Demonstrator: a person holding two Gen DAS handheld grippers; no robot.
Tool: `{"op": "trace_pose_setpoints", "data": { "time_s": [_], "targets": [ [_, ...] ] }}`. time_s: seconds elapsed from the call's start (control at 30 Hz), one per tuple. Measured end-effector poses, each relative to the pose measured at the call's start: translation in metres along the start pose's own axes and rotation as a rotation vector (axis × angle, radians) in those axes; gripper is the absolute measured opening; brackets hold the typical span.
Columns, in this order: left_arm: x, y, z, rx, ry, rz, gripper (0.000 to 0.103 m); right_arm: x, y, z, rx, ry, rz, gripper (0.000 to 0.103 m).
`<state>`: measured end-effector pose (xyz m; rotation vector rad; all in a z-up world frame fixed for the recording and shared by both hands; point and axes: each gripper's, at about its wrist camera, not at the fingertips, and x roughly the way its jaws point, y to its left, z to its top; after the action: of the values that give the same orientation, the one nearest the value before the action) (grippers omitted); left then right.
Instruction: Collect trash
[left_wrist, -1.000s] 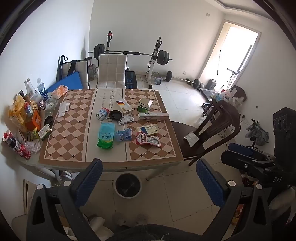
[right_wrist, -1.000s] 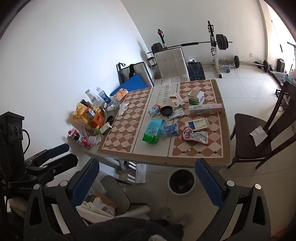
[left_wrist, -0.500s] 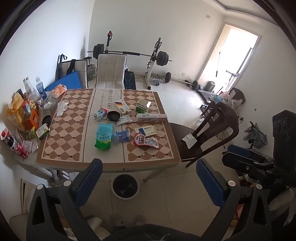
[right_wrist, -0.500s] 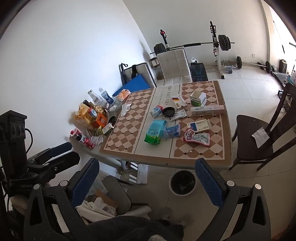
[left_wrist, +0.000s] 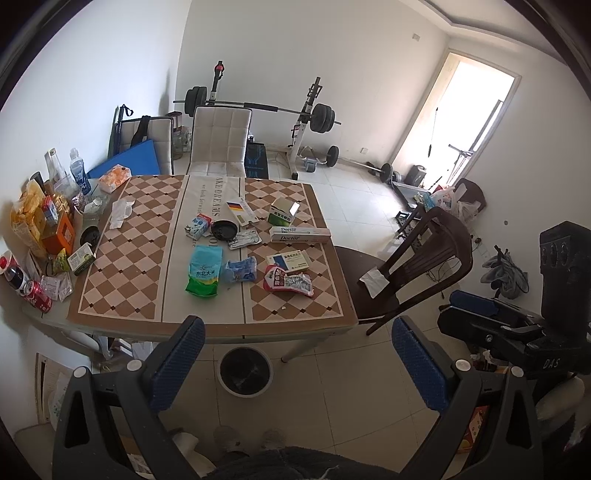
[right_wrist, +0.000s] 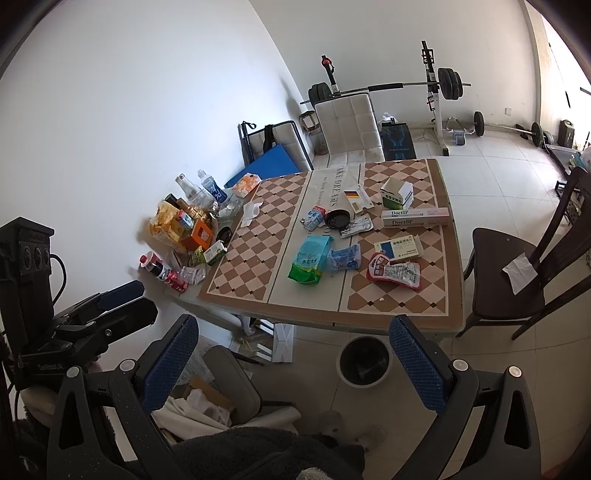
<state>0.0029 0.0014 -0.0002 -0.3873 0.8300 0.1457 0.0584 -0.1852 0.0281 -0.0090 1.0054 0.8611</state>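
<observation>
**Both claws spread wide above a littered surface**

The surface (left_wrist: 122, 295) fills the middle of both views, covered by a brown-and-cream diamond cloth with a pale strip down its centre. A white padded chair (left_wrist: 221, 142) stands at its far end, with a barbell rack (left_wrist: 306, 110) behind it along the back wall. A dark wooden chair (left_wrist: 417, 266) sits at the right edge of the surface, a white slip of paper on its seat.

On the floor, just under the near edge of the surface, a round bin (left_wrist: 245, 371) with a dark liner stands lower centre in the left wrist view and lower centre-right (right_wrist: 364, 360) in the right wrist view.

The trash lies loose across the cloth. A blue-and-green bag (left_wrist: 205, 271) lies centre frame, a crumpled blue wrapper (left_wrist: 242, 269) touching its right side. To the right, a red-and-white packet (left_wrist: 288, 282) lies partly against a blue-and-white box (left_wrist: 290, 260). Further back sit a long white "Doctor" box (left_wrist: 300, 234), a green-and-white carton (left_wrist: 283, 211), a black round lid (left_wrist: 224, 229) and a small milk carton (left_wrist: 198, 225). A white crumpled tissue (left_wrist: 120, 212) lies toward the left side.

Bottles, snack bags and a red can (left_wrist: 37, 301) crowd the left edge.

The left claw (left_wrist: 297, 356) hangs at the bottom of its frame, spread, nothing between its blue pads. The right claw (right_wrist: 291, 356) is likewise spread and empty, well short of the surface.
</observation>
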Motion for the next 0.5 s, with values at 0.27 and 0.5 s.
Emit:
{"op": "trace_pose_setpoints", "data": {
  "time_s": [0.27, 0.5],
  "targets": [
    [-0.0006, 0.0015, -0.0016, -0.003, -0.002, -0.006, 0.103, 0.0015, -0.0008, -0.0025, 0.002, 0.001, -0.003, 0.103],
    [-0.0006, 0.0019, -0.0008, -0.003, -0.002, -0.006, 0.103, 0.0012, 0.0006, 0.0016, -0.001, 0.002, -0.004, 0.103]
  ]
}}
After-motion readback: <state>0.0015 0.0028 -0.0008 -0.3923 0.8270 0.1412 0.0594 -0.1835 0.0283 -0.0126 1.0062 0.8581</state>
